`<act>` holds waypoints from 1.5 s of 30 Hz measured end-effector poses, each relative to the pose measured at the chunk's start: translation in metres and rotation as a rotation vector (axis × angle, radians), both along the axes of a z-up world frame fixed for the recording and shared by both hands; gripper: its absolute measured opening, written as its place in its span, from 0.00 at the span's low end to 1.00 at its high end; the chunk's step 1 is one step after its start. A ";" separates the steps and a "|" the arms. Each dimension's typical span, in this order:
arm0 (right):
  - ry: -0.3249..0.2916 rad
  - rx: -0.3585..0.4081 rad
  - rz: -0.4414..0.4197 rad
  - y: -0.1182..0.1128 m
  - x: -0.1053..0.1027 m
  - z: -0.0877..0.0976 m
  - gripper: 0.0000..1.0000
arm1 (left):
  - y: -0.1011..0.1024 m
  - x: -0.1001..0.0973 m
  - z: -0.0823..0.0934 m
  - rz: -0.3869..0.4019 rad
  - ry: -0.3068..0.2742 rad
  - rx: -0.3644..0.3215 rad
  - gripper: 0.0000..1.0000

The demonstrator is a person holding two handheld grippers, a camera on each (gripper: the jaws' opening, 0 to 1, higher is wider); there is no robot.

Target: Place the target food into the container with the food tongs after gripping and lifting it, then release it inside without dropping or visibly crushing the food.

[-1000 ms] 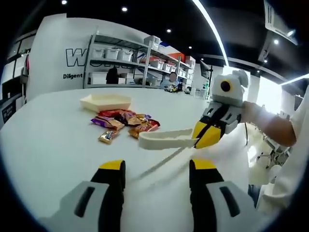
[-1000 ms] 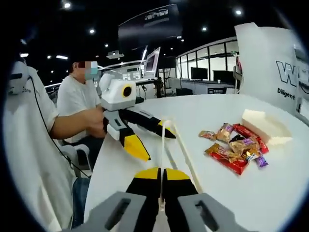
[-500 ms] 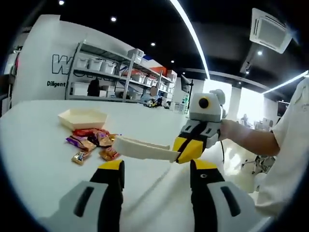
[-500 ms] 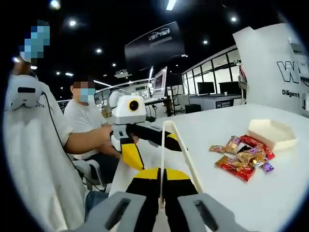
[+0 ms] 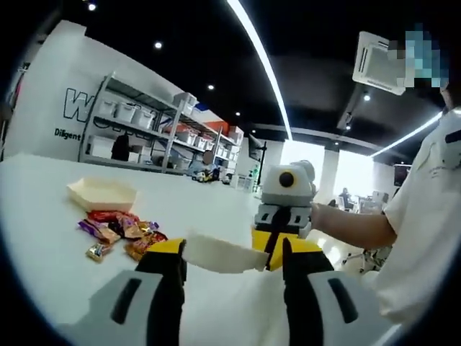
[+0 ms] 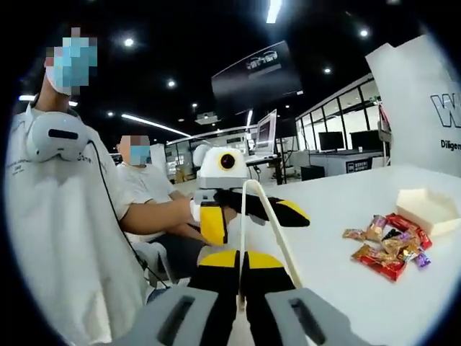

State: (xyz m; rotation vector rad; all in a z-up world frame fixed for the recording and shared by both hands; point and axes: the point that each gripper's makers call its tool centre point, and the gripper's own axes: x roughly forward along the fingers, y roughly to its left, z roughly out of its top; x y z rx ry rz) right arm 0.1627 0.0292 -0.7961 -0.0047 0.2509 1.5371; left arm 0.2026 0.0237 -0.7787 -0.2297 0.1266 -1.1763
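My right gripper (image 6: pixel 241 261) is shut on the handle end of the cream food tongs (image 6: pixel 245 209), whose two arms rise up the right gripper view. The tongs (image 5: pixel 216 254) point left between the spread jaws of my open left gripper (image 5: pixel 235 251); contact is unclear. The right gripper (image 5: pixel 274 245) sits just beyond them. The left gripper (image 6: pixel 256 225) stands open behind the tongs. A pile of wrapped snacks (image 5: pixel 119 231) lies on the white table (image 5: pixel 43 180), apart from both grippers. The cream hexagonal container (image 5: pixel 102 193) sits just past the snacks (image 6: pixel 389 249).
The container (image 6: pixel 428 209) is at the far right of the right gripper view. A seated person (image 6: pixel 148 194) is behind the table's edge. My white sleeve (image 5: pixel 418 238) fills the right side. Shelving with bins (image 5: pixel 144 122) stands against the far wall.
The right gripper has brought the tongs closer, until their tips sit between the left gripper's jaws. Both cameras have tilted, so snacks and container have shifted sideways in each view.
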 end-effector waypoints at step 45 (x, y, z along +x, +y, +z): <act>-0.011 -0.022 -0.014 -0.021 -0.010 -0.030 0.00 | -0.006 -0.008 0.004 -0.021 0.080 -0.088 0.26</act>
